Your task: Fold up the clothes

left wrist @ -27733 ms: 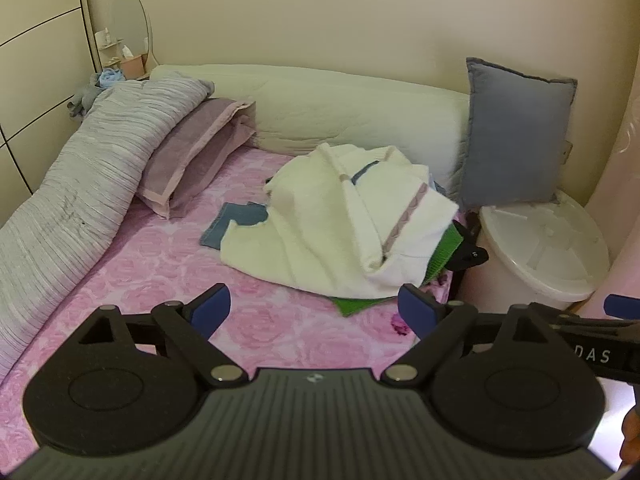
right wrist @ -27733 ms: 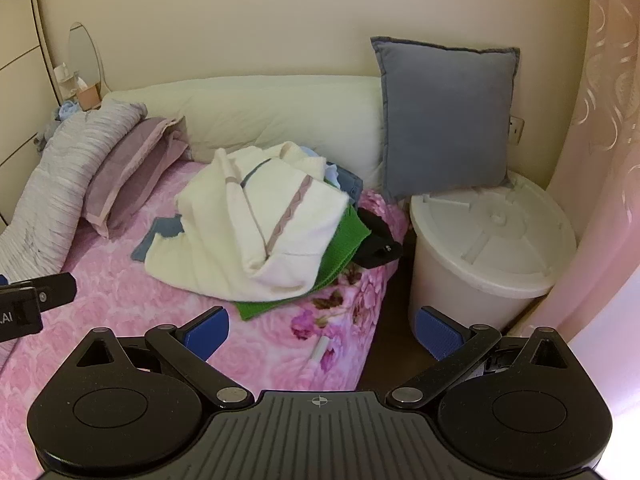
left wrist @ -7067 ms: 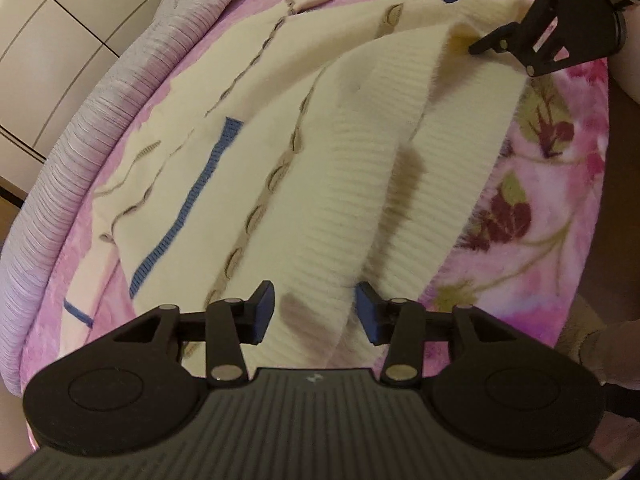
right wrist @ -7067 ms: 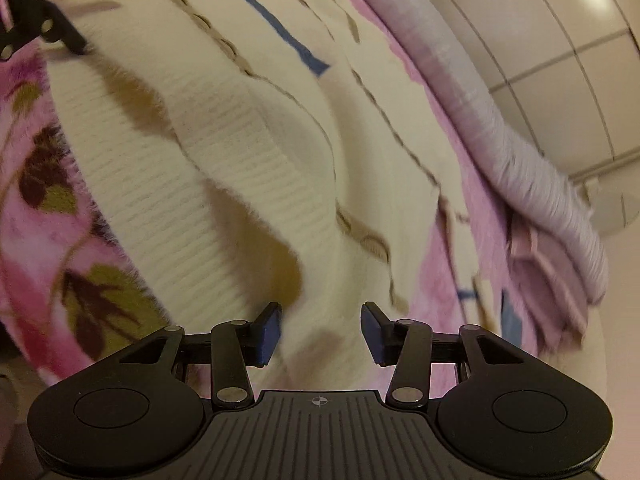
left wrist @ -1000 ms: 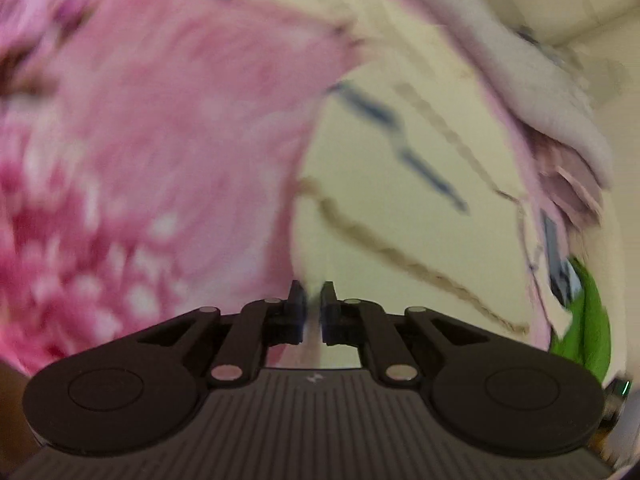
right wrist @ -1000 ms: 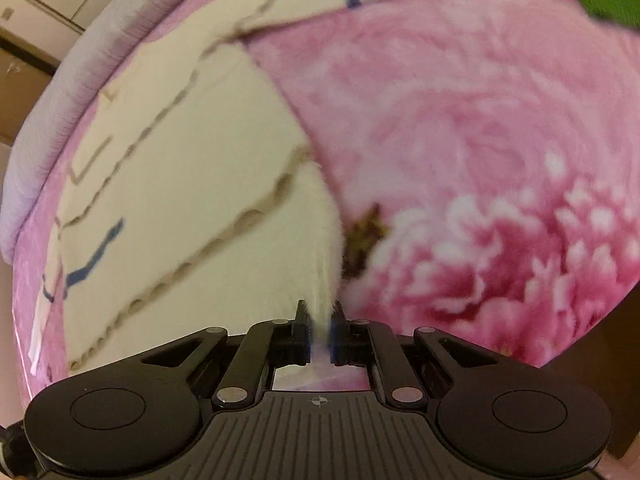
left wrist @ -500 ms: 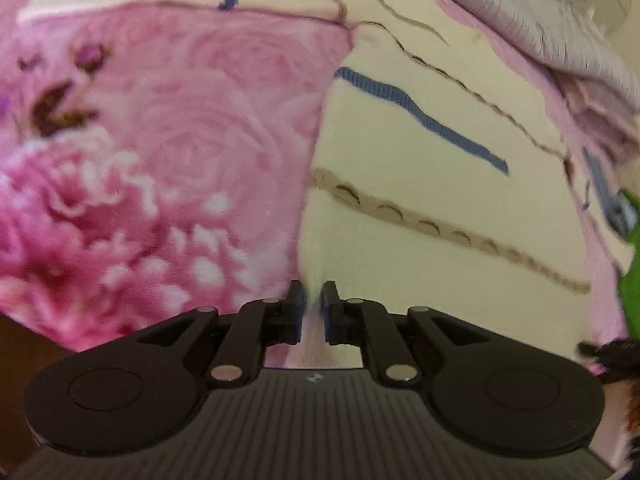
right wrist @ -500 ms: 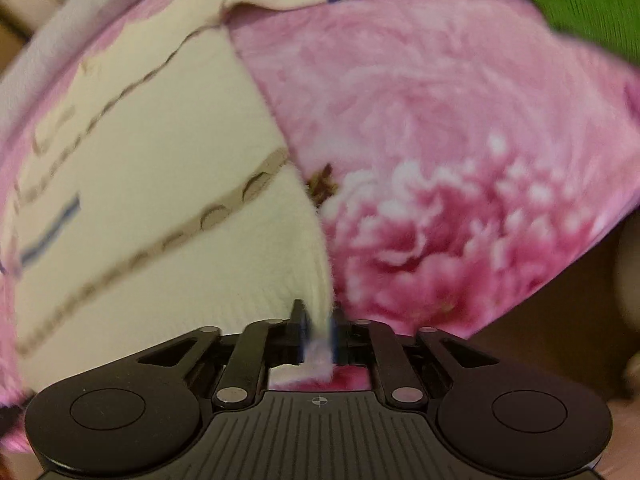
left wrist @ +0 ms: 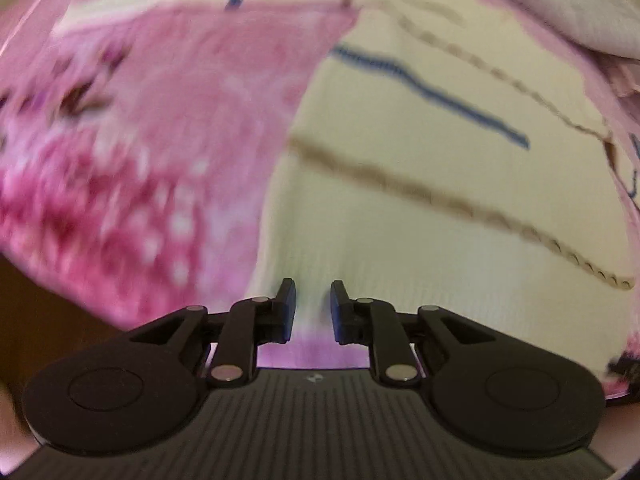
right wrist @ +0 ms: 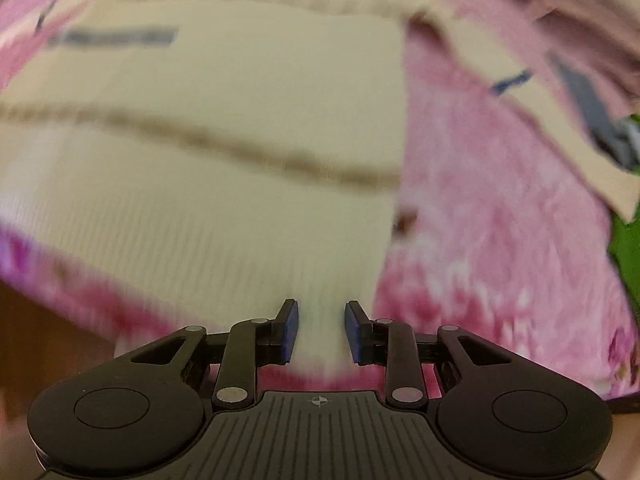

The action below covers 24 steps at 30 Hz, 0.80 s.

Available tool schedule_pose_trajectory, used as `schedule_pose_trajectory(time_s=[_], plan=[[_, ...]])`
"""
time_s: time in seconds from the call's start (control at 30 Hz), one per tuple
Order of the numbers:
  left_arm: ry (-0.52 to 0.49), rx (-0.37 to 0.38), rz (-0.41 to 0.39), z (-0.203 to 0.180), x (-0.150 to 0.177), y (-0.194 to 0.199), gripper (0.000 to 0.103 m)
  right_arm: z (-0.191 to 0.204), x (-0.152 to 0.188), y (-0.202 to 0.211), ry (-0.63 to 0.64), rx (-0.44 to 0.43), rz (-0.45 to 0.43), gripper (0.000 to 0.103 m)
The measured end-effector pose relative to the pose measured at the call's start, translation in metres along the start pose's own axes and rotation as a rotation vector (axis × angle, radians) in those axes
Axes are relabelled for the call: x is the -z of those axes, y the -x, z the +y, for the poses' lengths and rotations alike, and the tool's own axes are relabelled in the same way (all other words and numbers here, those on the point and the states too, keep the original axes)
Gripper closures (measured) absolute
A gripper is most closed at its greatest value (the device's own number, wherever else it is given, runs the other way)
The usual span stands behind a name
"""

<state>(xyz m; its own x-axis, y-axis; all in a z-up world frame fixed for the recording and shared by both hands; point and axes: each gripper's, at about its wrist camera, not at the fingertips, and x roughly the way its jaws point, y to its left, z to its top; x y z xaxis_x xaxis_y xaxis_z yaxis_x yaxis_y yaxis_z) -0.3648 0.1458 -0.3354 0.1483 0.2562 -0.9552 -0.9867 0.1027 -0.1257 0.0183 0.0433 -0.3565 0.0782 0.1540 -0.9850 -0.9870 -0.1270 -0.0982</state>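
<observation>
Jaws, left: my left gripper (left wrist: 312, 307) has just been opening; the pads stand slightly apart with the hem between them, no longer pinching it.
Jaws, right: my right gripper (right wrist: 318, 330) has just been opening too, a little wider, astride the same hem, released.
Garment: the cream ribbed knit sweater with tan braid trim and a blue stripe (left wrist: 420, 184) lies spread flat on the pink rose-print bedspread (left wrist: 152, 128), bottom edge toward me, both lower corners just under my fingers.
Surroundings: a bright green cloth (right wrist: 626, 256) sits at the far right edge of my right view; both views are motion-blurred.
Handling: I judge the knit soft, light and floppy, stretchy along the ribbing, not slippery; it will sag between two grips and drag on the fuzzy cover.
Where to hold: I would pinch the doubled hem or a side seam, both corners together, lifting evenly so it does not skew.
Stage: sweater laid out, folds not yet made, as far as I can judge.
</observation>
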Motion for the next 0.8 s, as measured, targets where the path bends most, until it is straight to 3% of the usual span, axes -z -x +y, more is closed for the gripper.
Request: schedule_pose_trajectory(time_s=[0.03, 0.1, 0.23, 0.37, 0.53, 0.8], plan=[[0.028, -0.015, 0.043, -0.001, 0.003, 0.005, 0.089, -0.009, 0.001, 0.000, -0.029, -0.005, 0.056, 0.075], [0.021, -0.050, 0.071, -0.008, 0.007, 0.026, 0.089, -0.035, 0.003, 0.013, -0.119, -0.032, 0.074, 0.075], [-0.059, -0.099, 0.025, -0.043, -0.001, 0.083, 0.088, -0.074, -0.017, 0.062, -0.228, -0.088, -0.022, 0.074], [-0.060, -0.059, -0.064, -0.081, -0.024, 0.133, 0.079, -0.096, -0.047, 0.117, -0.290, -0.197, -0.112, 0.067], [-0.068, -0.013, -0.138, -0.120, -0.036, 0.173, 0.074, -0.096, -0.056, 0.175, -0.274, -0.263, -0.201, 0.047], [-0.071, -0.045, -0.098, -0.131, -0.008, 0.187, 0.073, -0.086, -0.035, 0.185, -0.214, -0.241, -0.131, 0.045]])
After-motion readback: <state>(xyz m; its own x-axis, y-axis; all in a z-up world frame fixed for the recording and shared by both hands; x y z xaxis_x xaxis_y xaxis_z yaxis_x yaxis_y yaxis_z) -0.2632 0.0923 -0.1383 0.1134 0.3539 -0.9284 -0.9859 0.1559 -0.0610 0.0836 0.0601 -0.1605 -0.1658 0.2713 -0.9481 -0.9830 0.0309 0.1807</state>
